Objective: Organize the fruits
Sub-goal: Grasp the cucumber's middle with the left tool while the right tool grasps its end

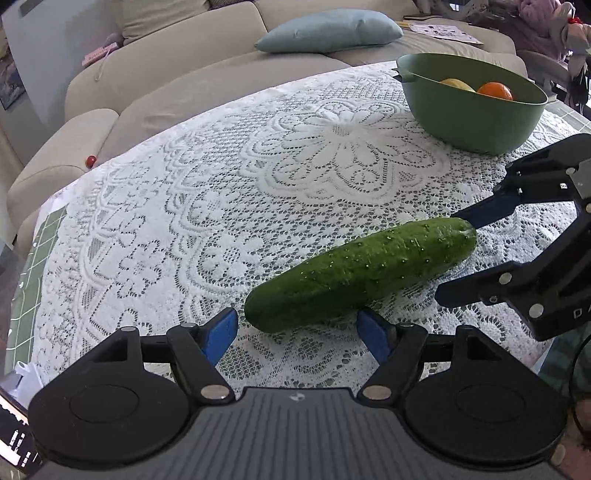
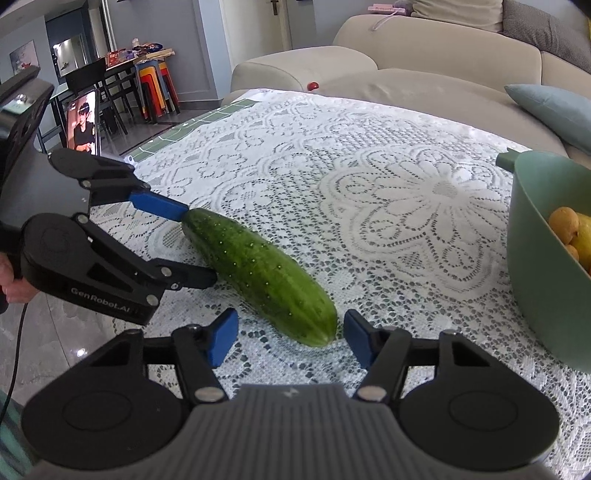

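Note:
A green cucumber [image 1: 360,271] lies on the lace tablecloth [image 1: 207,206]; it also shows in the right wrist view [image 2: 260,275]. My left gripper [image 1: 297,332] is open, its blue pads either side of the cucumber's near end. My right gripper [image 2: 286,334] is open around the other end. Each gripper shows in the other's view, the right gripper [image 1: 456,254] and the left gripper [image 2: 199,245], both open at the cucumber's ends. A green bowl [image 1: 469,122] holds an orange [image 1: 495,90] and a yellow fruit [image 1: 458,85].
A beige sofa [image 1: 155,70] with a blue cushion [image 1: 328,29] runs behind the table. A small red ball [image 1: 91,160] lies on the sofa. A phone [image 2: 83,123] stands at the table's left end. The bowl [image 2: 543,266] is close on the right.

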{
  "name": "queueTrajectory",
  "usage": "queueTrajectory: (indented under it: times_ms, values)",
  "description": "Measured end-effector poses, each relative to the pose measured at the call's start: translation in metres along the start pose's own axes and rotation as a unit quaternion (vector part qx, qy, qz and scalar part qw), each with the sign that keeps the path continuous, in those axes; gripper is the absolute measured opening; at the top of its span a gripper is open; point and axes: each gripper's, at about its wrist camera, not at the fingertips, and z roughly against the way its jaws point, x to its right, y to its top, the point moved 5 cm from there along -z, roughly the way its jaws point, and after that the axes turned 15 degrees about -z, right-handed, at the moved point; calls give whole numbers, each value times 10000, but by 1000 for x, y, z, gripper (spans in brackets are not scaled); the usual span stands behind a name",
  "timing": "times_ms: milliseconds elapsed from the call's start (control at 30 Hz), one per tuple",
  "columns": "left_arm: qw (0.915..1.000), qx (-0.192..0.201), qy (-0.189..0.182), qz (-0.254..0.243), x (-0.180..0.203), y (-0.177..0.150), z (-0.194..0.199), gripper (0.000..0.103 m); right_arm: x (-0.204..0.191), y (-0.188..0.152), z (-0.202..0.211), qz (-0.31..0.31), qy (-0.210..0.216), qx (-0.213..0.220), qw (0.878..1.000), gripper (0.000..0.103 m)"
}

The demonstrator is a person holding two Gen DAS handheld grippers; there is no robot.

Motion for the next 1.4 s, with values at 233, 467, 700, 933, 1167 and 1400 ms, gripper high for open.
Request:
queueTrajectory:
  times_ms: [233, 467, 700, 933, 1167, 1400]
  values:
    - [10000, 24, -42, 18, 0, 2, -1, 86, -3, 1, -3, 62, -69, 29, 10000, 56]
    - [9998, 111, -107, 159, 1, 2, -2, 84, -1, 3, -2, 81, -200, 105, 9997, 45]
    - [9992, 155, -137, 355, 0, 1, 0, 76, 5, 9, 7, -111, -106, 246, 9996, 45]
    - [9999, 136, -14, 51, 10, 8, -2, 73, 27, 13, 5, -823, 181, -81, 9964, 46]
    - [9994, 214, -251, 53, 1, 6, -5, 82, 16, 11, 8, -404, 12, 92, 9991, 51]
    - [9956, 324, -755, 456, -8, 0, -11, 85, 14, 9, 1, -179, -122, -3, 9998, 52]
